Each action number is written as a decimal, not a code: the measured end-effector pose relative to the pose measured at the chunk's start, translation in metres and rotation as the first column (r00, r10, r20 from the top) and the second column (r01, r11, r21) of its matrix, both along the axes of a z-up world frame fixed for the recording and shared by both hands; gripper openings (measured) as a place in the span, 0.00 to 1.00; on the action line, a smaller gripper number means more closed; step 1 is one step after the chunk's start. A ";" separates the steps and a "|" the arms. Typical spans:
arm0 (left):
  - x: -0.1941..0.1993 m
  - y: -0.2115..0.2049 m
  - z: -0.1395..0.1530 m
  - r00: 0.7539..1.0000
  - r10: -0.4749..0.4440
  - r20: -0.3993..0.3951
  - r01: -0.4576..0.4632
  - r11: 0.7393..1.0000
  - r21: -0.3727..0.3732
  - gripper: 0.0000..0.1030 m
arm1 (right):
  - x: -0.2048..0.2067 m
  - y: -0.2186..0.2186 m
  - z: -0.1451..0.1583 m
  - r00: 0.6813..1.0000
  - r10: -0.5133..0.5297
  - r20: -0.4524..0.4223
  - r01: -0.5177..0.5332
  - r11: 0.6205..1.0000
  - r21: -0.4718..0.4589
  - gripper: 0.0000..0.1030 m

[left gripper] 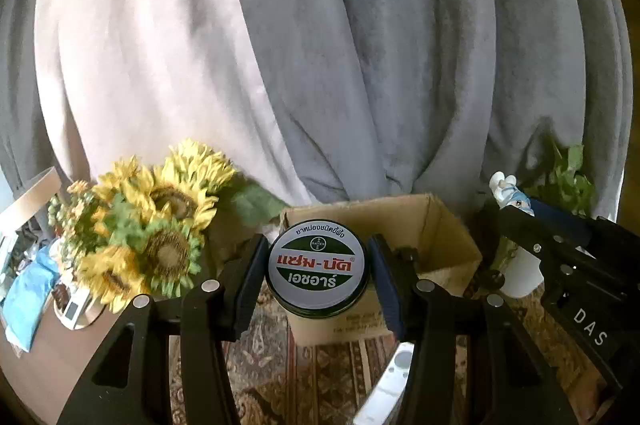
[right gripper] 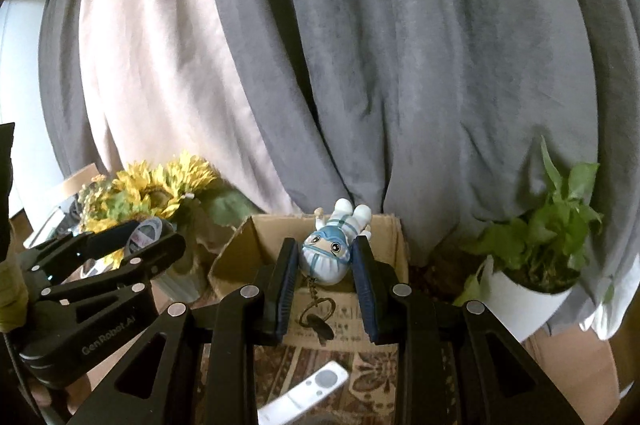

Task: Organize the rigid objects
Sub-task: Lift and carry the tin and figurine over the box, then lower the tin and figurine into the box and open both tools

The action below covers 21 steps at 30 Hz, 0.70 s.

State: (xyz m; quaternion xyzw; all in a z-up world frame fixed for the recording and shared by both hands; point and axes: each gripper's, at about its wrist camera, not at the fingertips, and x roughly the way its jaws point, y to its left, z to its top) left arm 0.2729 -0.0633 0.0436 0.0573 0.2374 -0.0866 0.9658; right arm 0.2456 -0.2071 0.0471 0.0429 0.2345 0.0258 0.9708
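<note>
My left gripper (left gripper: 318, 275) is shut on a round balm tin (left gripper: 317, 267) with a white, green and red lid, held up in front of an open cardboard box (left gripper: 436, 237). In the right wrist view the same tin (right gripper: 145, 234) shows edge-on in the left gripper (right gripper: 150, 239) at the left. My right gripper (right gripper: 325, 265) is shut on a small white-and-blue astronaut figurine (right gripper: 326, 257), whose keyring (right gripper: 318, 317) dangles below it, over the cardboard box (right gripper: 396, 249). The figurine (left gripper: 512, 193) also shows at the right of the left wrist view.
A bunch of artificial sunflowers (left gripper: 148, 229) stands left of the box. A potted green plant (right gripper: 536, 261) in a white pot stands at the right. A white remote (right gripper: 304, 397) lies on the patterned rug (left gripper: 320, 377). Grey and pale curtains (right gripper: 360, 65) hang behind everything.
</note>
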 end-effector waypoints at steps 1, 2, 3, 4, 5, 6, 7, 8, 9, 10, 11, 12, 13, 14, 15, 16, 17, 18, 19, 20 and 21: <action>0.006 -0.001 0.001 1.000 -0.005 -0.005 0.005 1.000 -0.002 0.49 | 0.004 -0.001 0.001 1.000 0.002 -0.002 -0.002 1.000 0.002 0.29; 0.011 -0.002 0.002 1.000 -0.009 -0.010 0.009 1.000 -0.004 0.49 | 0.009 -0.002 0.002 1.000 0.004 -0.005 -0.004 1.000 0.006 0.29; 0.017 -0.002 0.003 1.000 -0.012 -0.015 0.012 1.000 -0.008 0.49 | 0.016 -0.003 0.003 1.000 0.008 -0.013 -0.008 1.000 0.010 0.28; 0.021 -0.002 0.004 1.000 -0.011 -0.019 0.011 1.000 -0.011 0.49 | 0.020 -0.003 0.004 1.000 0.009 -0.017 -0.008 1.000 0.011 0.28; 0.026 -0.003 0.004 1.000 -0.008 -0.022 0.008 1.000 -0.014 0.49 | 0.024 -0.003 0.005 1.000 0.006 -0.020 -0.006 1.000 0.007 0.29; 0.030 -0.003 0.004 1.000 -0.007 -0.027 0.007 1.000 -0.016 0.49 | 0.030 -0.002 0.005 1.000 0.001 -0.026 -0.001 1.000 -0.005 0.29; 0.035 -0.004 0.004 0.999 -0.006 -0.031 0.006 1.000 -0.016 0.49 | 0.035 -0.001 0.006 0.999 -0.001 -0.034 0.001 1.000 -0.017 0.29; 0.041 -0.006 0.003 0.999 -0.005 -0.038 0.005 1.000 -0.014 0.49 | 0.039 0.000 0.006 0.999 -0.001 -0.038 0.001 1.000 -0.020 0.29; 0.045 -0.005 0.002 0.999 -0.006 -0.046 0.006 1.000 -0.014 0.49 | 0.043 0.000 0.006 0.999 -0.002 -0.045 0.001 1.000 -0.022 0.29; 0.052 -0.006 0.001 0.998 -0.009 -0.057 0.008 1.000 -0.014 0.49 | 0.047 0.000 0.006 0.999 -0.002 -0.052 0.000 1.000 -0.027 0.29; 0.057 -0.006 0.001 0.998 -0.010 -0.065 0.009 1.000 -0.014 0.49 | 0.051 0.000 0.005 0.998 -0.001 -0.060 -0.001 1.000 -0.029 0.29; 0.062 -0.007 0.000 0.997 -0.010 -0.074 0.010 1.000 -0.011 0.49 | 0.055 0.000 0.005 0.998 -0.001 -0.066 -0.001 1.000 -0.031 0.29; 0.067 -0.008 -0.001 0.996 -0.013 -0.085 0.012 1.000 -0.007 0.49 | 0.058 0.001 0.004 0.997 0.001 -0.071 -0.004 0.999 -0.036 0.29; 0.071 -0.009 -0.003 0.995 -0.015 -0.096 0.014 1.000 -0.005 0.49 | 0.064 0.001 0.004 0.997 0.003 -0.078 -0.006 0.999 -0.042 0.29; 0.075 -0.009 -0.004 0.994 -0.017 -0.107 0.017 1.000 -0.003 0.49 | 0.066 0.000 0.004 0.997 0.001 -0.078 -0.004 0.999 -0.046 0.29; 0.080 -0.009 -0.006 0.992 -0.019 -0.121 0.019 1.000 -0.002 0.49 | 0.068 0.001 0.004 0.997 0.000 -0.080 -0.004 0.999 -0.054 0.29; 0.084 -0.009 -0.007 0.991 -0.017 -0.132 0.017 1.000 -0.001 0.49 | 0.072 0.002 0.004 0.996 0.001 -0.087 -0.007 0.998 -0.065 0.29; 0.088 -0.011 -0.009 0.989 -0.017 -0.146 0.017 1.000 0.002 0.49 | 0.076 0.002 0.003 0.996 -0.002 -0.093 -0.005 0.997 -0.073 0.29; 0.094 -0.012 -0.012 0.986 -0.019 -0.167 0.021 1.000 0.006 0.49 | 0.080 0.002 0.003 0.995 -0.003 -0.097 -0.004 0.997 -0.078 0.29; 0.098 -0.013 -0.014 0.983 -0.020 -0.181 0.022 1.000 0.007 0.49 | 0.084 0.003 0.001 0.994 -0.002 -0.107 -0.007 0.997 -0.083 0.29; 0.103 -0.014 -0.017 0.980 -0.018 -0.198 0.021 1.000 0.015 0.49 | 0.090 0.002 -0.001 0.992 -0.001 -0.123 -0.008 0.997 -0.078 0.29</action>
